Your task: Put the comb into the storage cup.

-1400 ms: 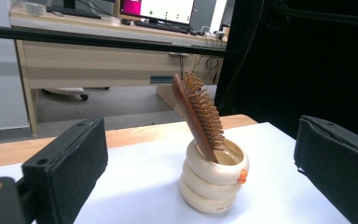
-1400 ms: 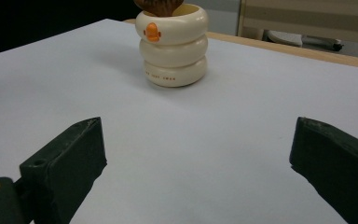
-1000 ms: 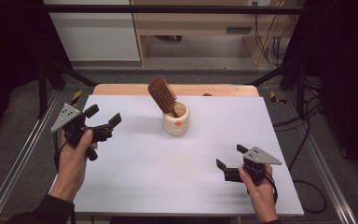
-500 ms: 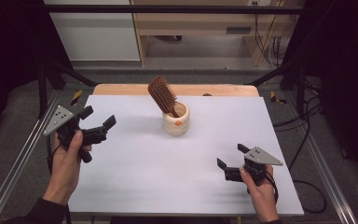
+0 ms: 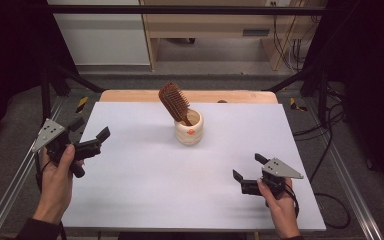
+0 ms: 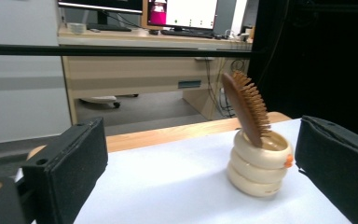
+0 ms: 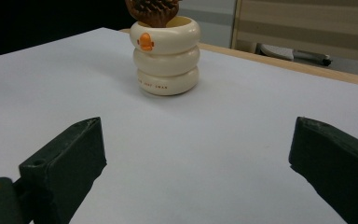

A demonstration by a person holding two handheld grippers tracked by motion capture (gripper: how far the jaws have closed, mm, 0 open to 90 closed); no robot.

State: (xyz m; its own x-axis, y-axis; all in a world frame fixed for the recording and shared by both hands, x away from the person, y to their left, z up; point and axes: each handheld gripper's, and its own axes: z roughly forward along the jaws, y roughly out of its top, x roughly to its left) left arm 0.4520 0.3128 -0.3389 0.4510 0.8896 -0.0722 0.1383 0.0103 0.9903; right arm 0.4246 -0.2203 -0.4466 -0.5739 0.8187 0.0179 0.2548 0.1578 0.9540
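A cream ringed cup point(image 5: 189, 129) point(image 6: 259, 168) point(image 7: 166, 55) with a small orange mark stands at the back middle of the white table point(image 5: 180, 190). A brown wooden hairbrush point(image 5: 174, 103) point(image 6: 245, 107) point(image 7: 151, 11) leans in it, bristle head up and tilted left. My left gripper point(image 5: 89, 129) point(image 6: 205, 182) hovers open at the table's left edge, held in a hand, jaws aimed toward the cup with nothing between them. My right gripper point(image 5: 249, 168) point(image 7: 196, 172) rests open near the front right, empty, facing the cup from a distance.
A wooden strip point(image 5: 130, 95) runs along the table's far edge. Metal rails point(image 5: 10, 190) flank both sides, with cables on the floor at right point(image 5: 325, 150). A desk with monitors point(image 6: 168, 11) stands behind the table.
My left gripper has drifted left and slightly toward the person, to the table's left edge. The right gripper, cup and brush have stayed put.
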